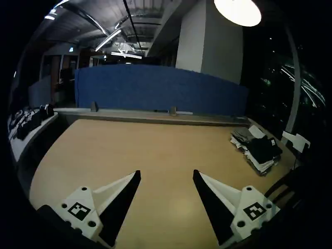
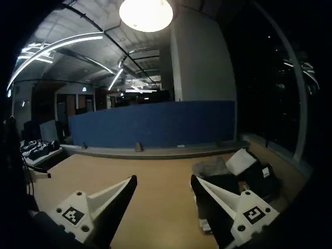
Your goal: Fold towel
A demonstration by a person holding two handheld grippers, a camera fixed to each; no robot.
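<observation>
We are holding the left gripper (image 1: pixel 166 172) low over the wooden worktop (image 1: pixel 145 141), and its jaws are standing wide apart with nothing between them; bare wood is showing in the gap. We are holding the right gripper (image 2: pixel 163 177) the same way, with its jaws spread wide and gripping nothing.

In the left gripper view, we are seeing a stack of folded towels (image 1: pixel 257 151) lying at the far right side of the worktop, well apart from the left gripper. The stack is mixing light, grey and dark pieces, and we cannot tell how many there are. In the right gripper view, the same stack is sitting just beyond the right-hand finger (image 2: pixel 226 199), which is covering its near edge. We cannot tell whether that finger is touching the cloth.

A blue partition (image 1: pixel 157 89) is running along the back of the worktop. A round ceiling lamp (image 2: pixel 146 14) is glowing overhead, beside a grey pillar (image 1: pixel 211 50). At the left, on a lower side table (image 1: pixel 20 143), dark items (image 1: pixel 29 120) are lying in a row, too dim for us to identify.
</observation>
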